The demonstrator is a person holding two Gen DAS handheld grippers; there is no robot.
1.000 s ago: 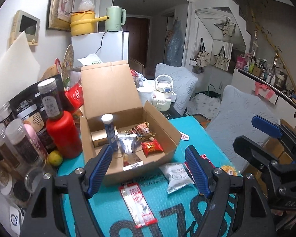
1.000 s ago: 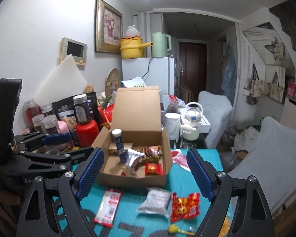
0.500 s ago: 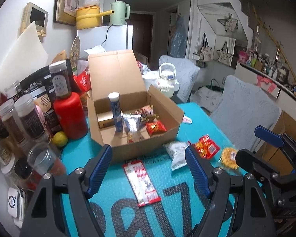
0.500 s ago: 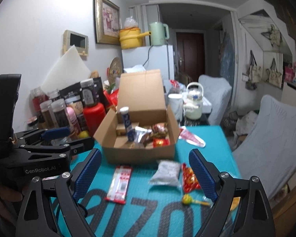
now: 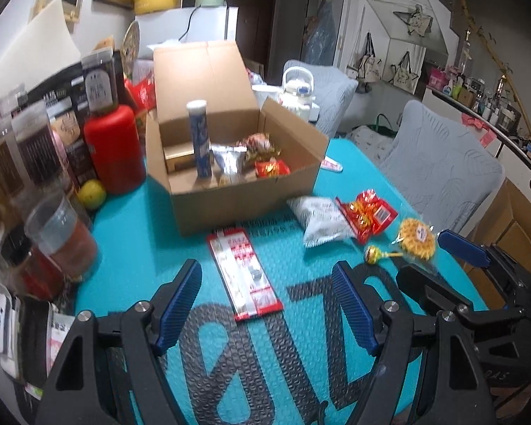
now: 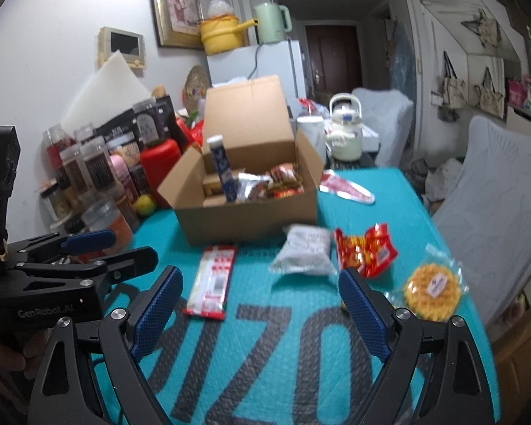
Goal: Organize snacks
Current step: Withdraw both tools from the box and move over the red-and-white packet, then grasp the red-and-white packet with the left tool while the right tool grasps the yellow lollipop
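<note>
An open cardboard box (image 5: 244,198) (image 6: 247,219) stands on the teal mat (image 5: 141,248). It holds an upright blue tube (image 5: 200,141) and several wrapped snacks. Loose in front of it lie a red-and-white flat packet (image 5: 244,272) (image 6: 214,283), a grey-white pouch (image 5: 318,219) (image 6: 304,251), a red snack bag (image 5: 368,212) (image 6: 364,251), a lollipop (image 5: 373,255) and a round yellow waffle in clear wrap (image 5: 417,239) (image 6: 432,290). My left gripper (image 5: 265,265) (image 6: 124,248) hangs open over the packet's near end. My right gripper (image 6: 260,276) (image 5: 439,265) is open and empty, near the pouch and bag.
Jars, bottles, a red canister (image 5: 115,148), a yellow-green fruit (image 5: 92,193) and a clear tub (image 5: 62,237) crowd the mat's left side. A red-and-white wrapper (image 6: 347,187) lies right of the box. Grey cushioned chairs (image 5: 439,170) stand along the right edge. A white kettle (image 6: 343,134) sits beyond the box.
Both grippers have sunk toward the mat and tipped downward. The box sits higher in both views, and the lollipop and waffle have come into view.
</note>
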